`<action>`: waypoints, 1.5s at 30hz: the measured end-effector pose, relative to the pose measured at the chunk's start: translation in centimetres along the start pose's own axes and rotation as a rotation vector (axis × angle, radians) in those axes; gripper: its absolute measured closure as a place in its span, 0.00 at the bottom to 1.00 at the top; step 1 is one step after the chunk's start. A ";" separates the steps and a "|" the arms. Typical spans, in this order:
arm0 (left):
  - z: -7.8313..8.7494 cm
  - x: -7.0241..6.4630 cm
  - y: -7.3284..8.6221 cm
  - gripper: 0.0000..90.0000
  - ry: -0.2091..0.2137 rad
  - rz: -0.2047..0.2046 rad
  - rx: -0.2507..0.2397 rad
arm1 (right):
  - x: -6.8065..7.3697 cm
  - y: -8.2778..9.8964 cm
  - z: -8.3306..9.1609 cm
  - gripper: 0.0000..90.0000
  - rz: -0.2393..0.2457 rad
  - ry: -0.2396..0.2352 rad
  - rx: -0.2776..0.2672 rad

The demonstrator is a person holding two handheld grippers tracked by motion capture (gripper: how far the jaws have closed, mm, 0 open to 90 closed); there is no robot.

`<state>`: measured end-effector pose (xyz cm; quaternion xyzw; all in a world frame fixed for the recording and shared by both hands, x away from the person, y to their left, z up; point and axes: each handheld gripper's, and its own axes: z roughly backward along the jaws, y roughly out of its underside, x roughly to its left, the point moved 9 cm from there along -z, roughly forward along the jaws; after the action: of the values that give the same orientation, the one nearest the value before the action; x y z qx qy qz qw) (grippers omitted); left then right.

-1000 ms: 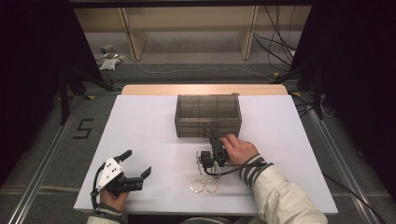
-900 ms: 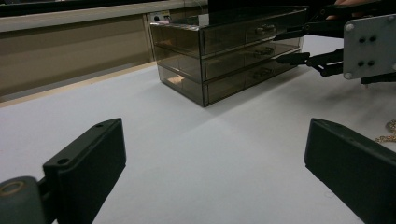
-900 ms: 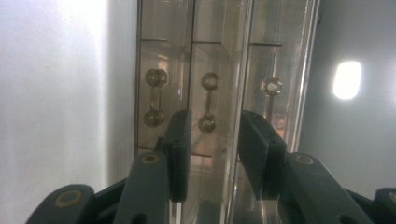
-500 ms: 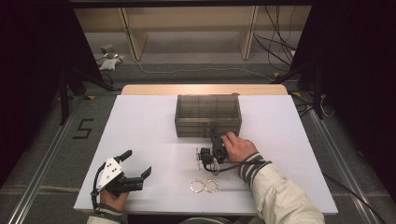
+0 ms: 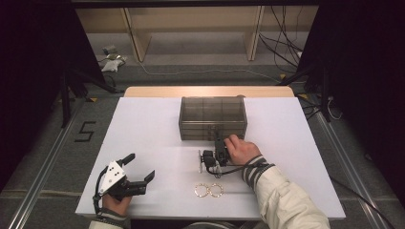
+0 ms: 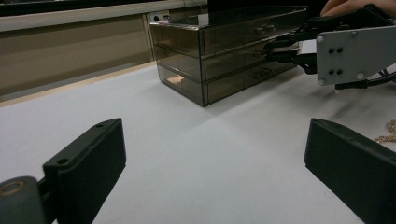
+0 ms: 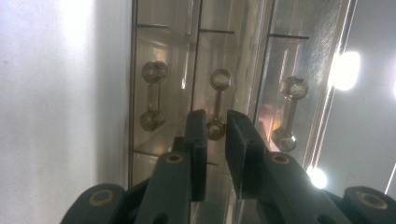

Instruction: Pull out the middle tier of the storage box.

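A smoked see-through drawer box (image 5: pixel 213 117) with three drawers stands at mid-table. My right gripper (image 5: pixel 218 140) lies on its side against the box front. In the right gripper view its jaws (image 7: pixel 216 116) have just been closing, and the lower knob of the middle drawer's handle (image 7: pixel 215 128) sits pinched between the pads. The left gripper view shows the same box (image 6: pixel 224 51) and the right gripper (image 6: pixel 275 49) at the middle drawer. My left gripper (image 5: pixel 141 167) rests near the table's front left, open and empty (image 6: pixel 215 140).
Two gold rings or bangles (image 5: pixel 208 191) lie on the white table (image 5: pixel 143 124) just in front of my right hand; their edge shows in the left gripper view (image 6: pixel 388 131). Cables and shelf legs stand on the floor beyond the far edge.
My right gripper has edged away from the gold rings toward the box front, and its jaws have narrowed around the handle. The left gripper has not moved.
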<state>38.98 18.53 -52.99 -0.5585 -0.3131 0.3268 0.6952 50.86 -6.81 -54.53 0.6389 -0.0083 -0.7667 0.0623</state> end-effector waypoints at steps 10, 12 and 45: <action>0.0 0.0 0.0 0.06 0.000 0.000 0.000 | -0.2 0.0 0.3 0.89 -0.021 -0.015 0.010; 0.0 0.0 0.0 0.06 0.000 0.000 -0.001 | -0.3 0.0 0.5 0.89 -0.022 -0.018 0.006; 0.0 -0.1 0.1 0.07 0.003 0.001 0.007 | -1.1 0.0 4.4 0.72 -0.108 -0.124 -0.089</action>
<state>38.93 18.46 -53.06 -0.5567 -0.3105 0.3273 0.6975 46.78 -7.03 -52.68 0.5864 0.0562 -0.8066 0.0484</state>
